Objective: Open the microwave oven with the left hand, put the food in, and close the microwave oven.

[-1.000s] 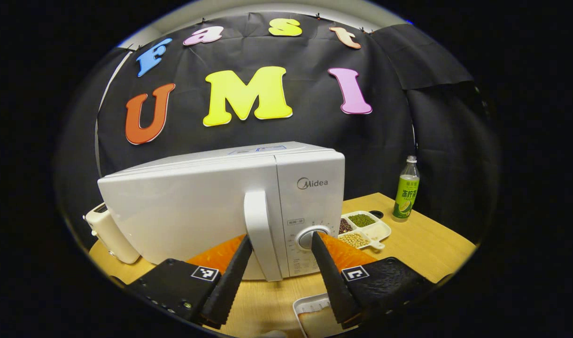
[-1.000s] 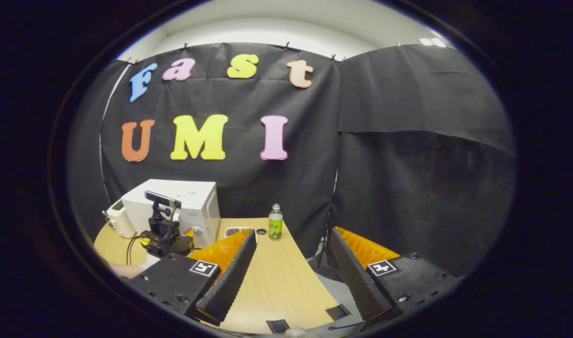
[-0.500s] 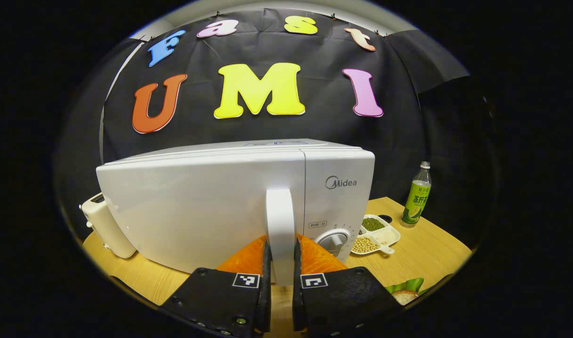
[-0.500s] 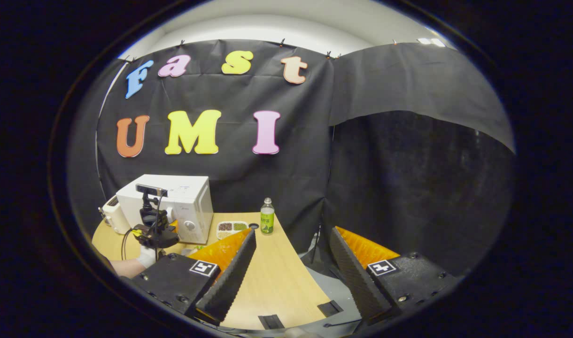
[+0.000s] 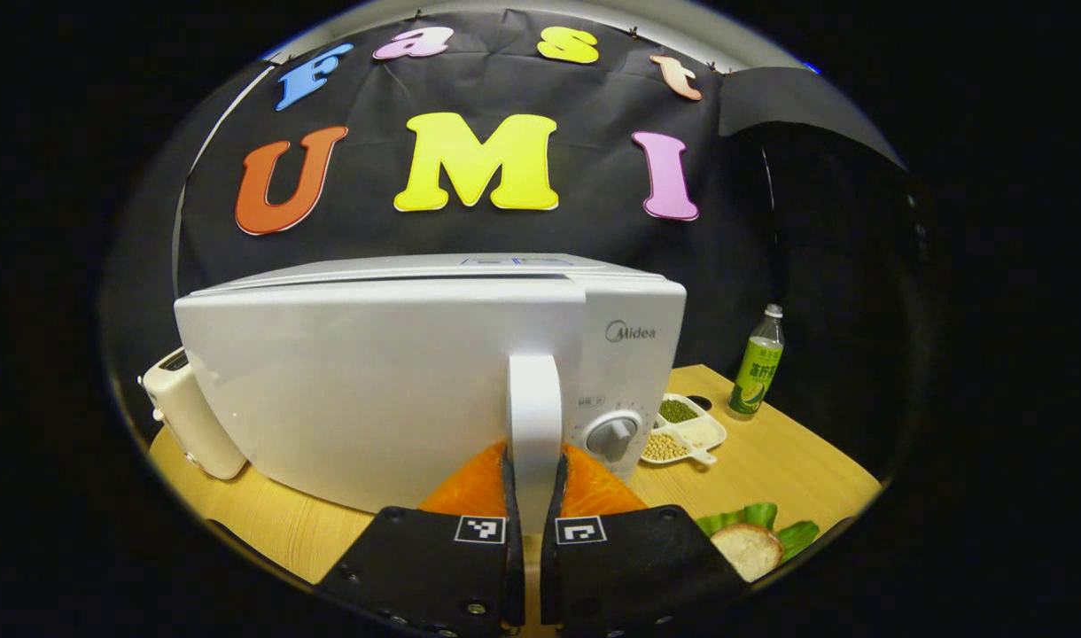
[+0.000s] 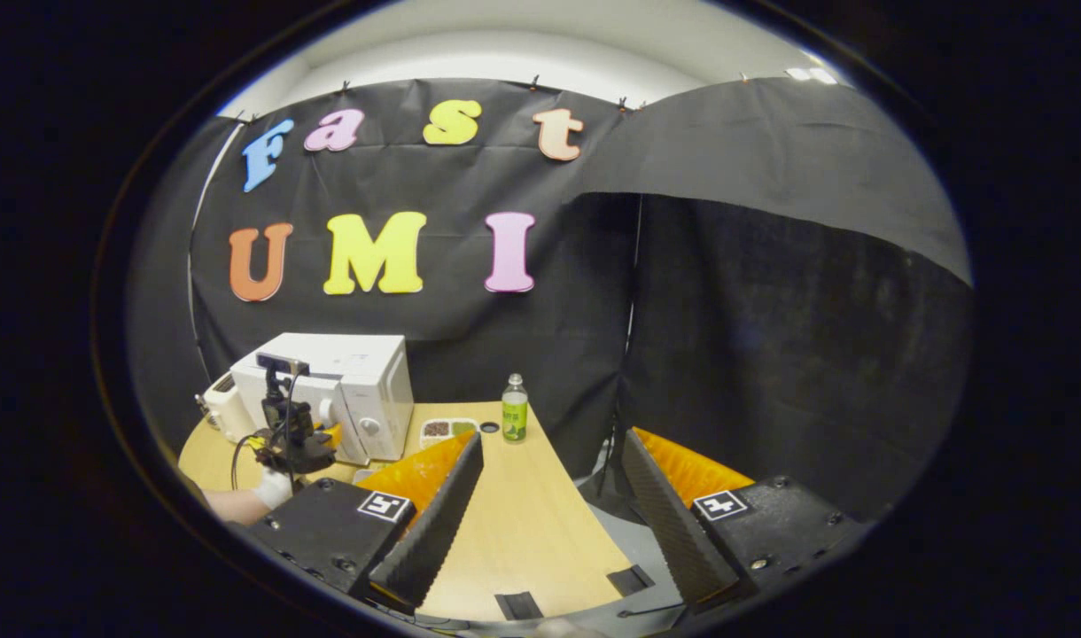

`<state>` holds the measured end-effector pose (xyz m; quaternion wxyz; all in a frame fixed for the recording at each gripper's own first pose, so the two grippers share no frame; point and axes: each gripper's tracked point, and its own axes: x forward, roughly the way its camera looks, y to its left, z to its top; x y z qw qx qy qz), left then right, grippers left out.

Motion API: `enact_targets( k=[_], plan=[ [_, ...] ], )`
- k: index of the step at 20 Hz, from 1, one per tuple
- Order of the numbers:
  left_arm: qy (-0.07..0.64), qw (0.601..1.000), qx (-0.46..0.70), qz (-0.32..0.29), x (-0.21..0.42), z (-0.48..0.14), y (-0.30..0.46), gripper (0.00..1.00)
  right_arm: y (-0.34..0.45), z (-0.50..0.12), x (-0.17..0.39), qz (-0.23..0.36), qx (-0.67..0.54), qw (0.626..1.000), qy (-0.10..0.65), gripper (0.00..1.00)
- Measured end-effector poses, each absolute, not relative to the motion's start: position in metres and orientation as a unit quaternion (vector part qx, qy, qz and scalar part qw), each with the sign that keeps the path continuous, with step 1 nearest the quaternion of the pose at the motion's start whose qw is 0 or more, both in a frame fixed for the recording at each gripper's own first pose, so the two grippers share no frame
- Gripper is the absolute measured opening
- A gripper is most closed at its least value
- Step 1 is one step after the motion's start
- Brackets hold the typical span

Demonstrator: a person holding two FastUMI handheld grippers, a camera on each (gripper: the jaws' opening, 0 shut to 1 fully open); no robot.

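Left gripper clamped on the microwave door handle, door just cracked; the risks lie in the pull.

The microwave oven (image 5: 416, 372) stands on the wooden table (image 5: 797, 461), its door seemingly just off the body at the top seam, so a straight tug rather than an arc about the hinge could drag the whole oven forward. The left gripper (image 5: 532, 496) has both fingers pressed narrow on the handle (image 5: 534, 416); a smooth handle may slip free. The right gripper (image 6: 549, 505) hangs wide open, holding nothing, well apart over the table's near edge. The food (image 5: 749, 545), bread on green leaves, sits near the left gripper, where the swinging door could knock it.
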<state>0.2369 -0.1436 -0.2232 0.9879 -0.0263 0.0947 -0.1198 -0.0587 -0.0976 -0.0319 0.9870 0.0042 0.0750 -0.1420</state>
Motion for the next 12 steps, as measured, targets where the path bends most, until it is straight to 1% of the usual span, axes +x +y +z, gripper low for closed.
enact_targets(
  k=[1,2,3,4,5,6,9,12],
  plan=[
    [0.103,0.986,-0.026,-0.125,0.224,-0.230,-0.139,0.06,-0.092,-0.032,-0.059,-0.134,0.002,0.988,0.075,1.00],
    [0.099,0.986,-0.029,-0.130,0.212,-0.230,-0.135,0.06,-0.087,-0.034,-0.057,-0.124,-0.001,0.989,0.076,0.93],
    [0.106,0.985,-0.029,-0.135,0.199,-0.234,-0.130,0.06,-0.080,-0.034,-0.056,-0.113,-0.002,0.991,0.074,0.93],
    [0.105,0.985,-0.028,-0.137,0.186,-0.233,-0.124,0.06,-0.073,-0.034,-0.054,-0.102,-0.003,0.992,0.072,1.00],
    [0.109,0.984,-0.025,-0.138,0.173,-0.234,-0.117,0.06,-0.066,-0.034,-0.052,-0.091,-0.004,0.993,0.073,1.00],
    [0.109,0.984,-0.024,-0.138,0.160,-0.235,-0.109,0.06,-0.058,-0.035,-0.050,-0.076,-0.002,0.994,0.073,0.93],
    [0.122,0.984,-0.021,-0.131,0.125,-0.241,-0.082,0.06,-0.035,-0.040,-0.041,-0.040,-0.001,0.996,0.074,0.93],
    [0.134,0.984,-0.019,-0.114,0.094,-0.245,-0.051,0.10,-0.015,-0.043,-0.036,-0.009,0.000,0.997,0.072,0.93]
  ],
)
